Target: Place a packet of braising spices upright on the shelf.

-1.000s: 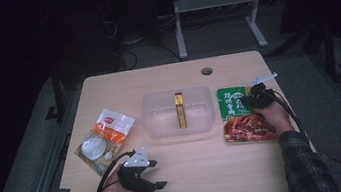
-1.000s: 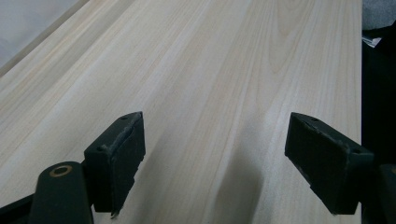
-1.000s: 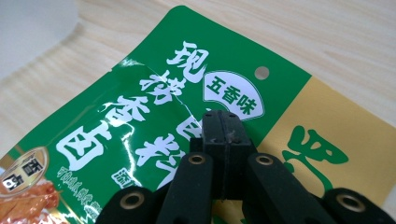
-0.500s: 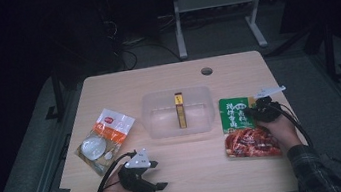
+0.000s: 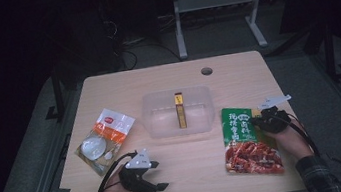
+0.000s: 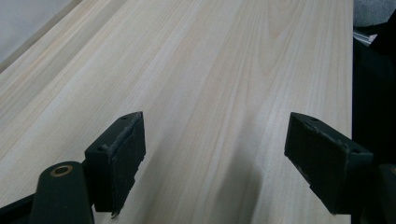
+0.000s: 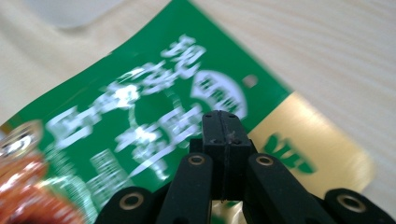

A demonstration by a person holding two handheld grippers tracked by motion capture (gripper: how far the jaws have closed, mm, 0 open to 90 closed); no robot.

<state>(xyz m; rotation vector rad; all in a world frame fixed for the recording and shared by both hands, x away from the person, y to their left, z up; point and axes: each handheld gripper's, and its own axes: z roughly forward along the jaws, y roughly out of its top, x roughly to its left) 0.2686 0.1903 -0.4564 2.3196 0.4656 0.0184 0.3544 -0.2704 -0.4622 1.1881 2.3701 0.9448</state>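
A green and red food packet (image 5: 245, 141) lies flat at the right of the wooden table (image 5: 194, 173). My right gripper (image 5: 259, 121) is at the packet's upper right edge, jaws shut. In the right gripper view its closed tips (image 7: 222, 116) sit low over the packet's green print (image 7: 140, 102), near the gold corner, and nothing shows between the pads. My left gripper (image 5: 159, 175) rests near the front left of the table. Its jaws stand wide open over bare wood (image 6: 215, 154) with nothing between them.
A clear plastic container (image 5: 155, 126) stands mid-table with a slim yellow box (image 5: 179, 110) upright inside. A clear bag with an orange and white label (image 5: 106, 138) lies at the left. A round cable hole (image 5: 206, 70) is near the far edge.
My right gripper has moved toward the table's front edge, and the food packet has slid the same way with it. The left gripper has stayed where it was.
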